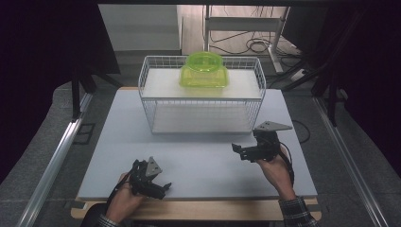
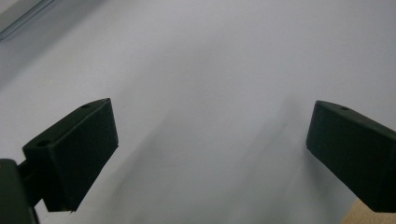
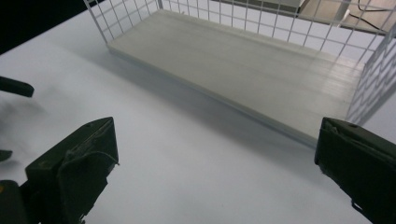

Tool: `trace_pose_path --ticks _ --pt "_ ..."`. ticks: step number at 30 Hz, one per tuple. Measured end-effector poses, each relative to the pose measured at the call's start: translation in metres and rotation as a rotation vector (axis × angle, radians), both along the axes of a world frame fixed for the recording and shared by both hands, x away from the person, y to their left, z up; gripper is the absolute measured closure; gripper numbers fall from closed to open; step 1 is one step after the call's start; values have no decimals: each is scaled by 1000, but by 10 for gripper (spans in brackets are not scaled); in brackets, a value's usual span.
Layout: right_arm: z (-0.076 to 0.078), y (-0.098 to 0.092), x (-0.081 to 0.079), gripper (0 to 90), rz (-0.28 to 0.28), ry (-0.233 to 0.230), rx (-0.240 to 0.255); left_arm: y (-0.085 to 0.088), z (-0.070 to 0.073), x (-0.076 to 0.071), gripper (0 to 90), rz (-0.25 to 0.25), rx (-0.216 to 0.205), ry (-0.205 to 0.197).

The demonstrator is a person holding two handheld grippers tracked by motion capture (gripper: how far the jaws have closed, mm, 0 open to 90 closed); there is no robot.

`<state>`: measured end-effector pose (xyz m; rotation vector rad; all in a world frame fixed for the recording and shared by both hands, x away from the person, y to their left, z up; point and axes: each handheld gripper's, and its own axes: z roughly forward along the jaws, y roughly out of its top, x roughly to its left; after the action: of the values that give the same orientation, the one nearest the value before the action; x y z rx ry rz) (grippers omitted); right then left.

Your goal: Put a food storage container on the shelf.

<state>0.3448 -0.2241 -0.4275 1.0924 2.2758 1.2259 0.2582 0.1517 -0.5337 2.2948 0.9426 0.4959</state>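
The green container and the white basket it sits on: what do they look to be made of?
The green container looks like translucent plastic with a glossy finish: light passes through its walls and the rim shines. The white basket looks like metal wire with a white coating: thin straight rods form an open grid. Whether that coating is paint or plastic cannot be told. The shelves inside look like matte white board.
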Motion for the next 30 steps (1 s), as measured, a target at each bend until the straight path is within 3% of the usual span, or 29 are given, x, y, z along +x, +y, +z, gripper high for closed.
trace_pose_path --ticks 16,30 --pt "-28 -20 -16 0 -35 4 -45 1 0 0 19 -1 5 -6" --pt "-52 -32 -27 0 -60 17 -74 -1 -2 -1 9 -16 36 -31"
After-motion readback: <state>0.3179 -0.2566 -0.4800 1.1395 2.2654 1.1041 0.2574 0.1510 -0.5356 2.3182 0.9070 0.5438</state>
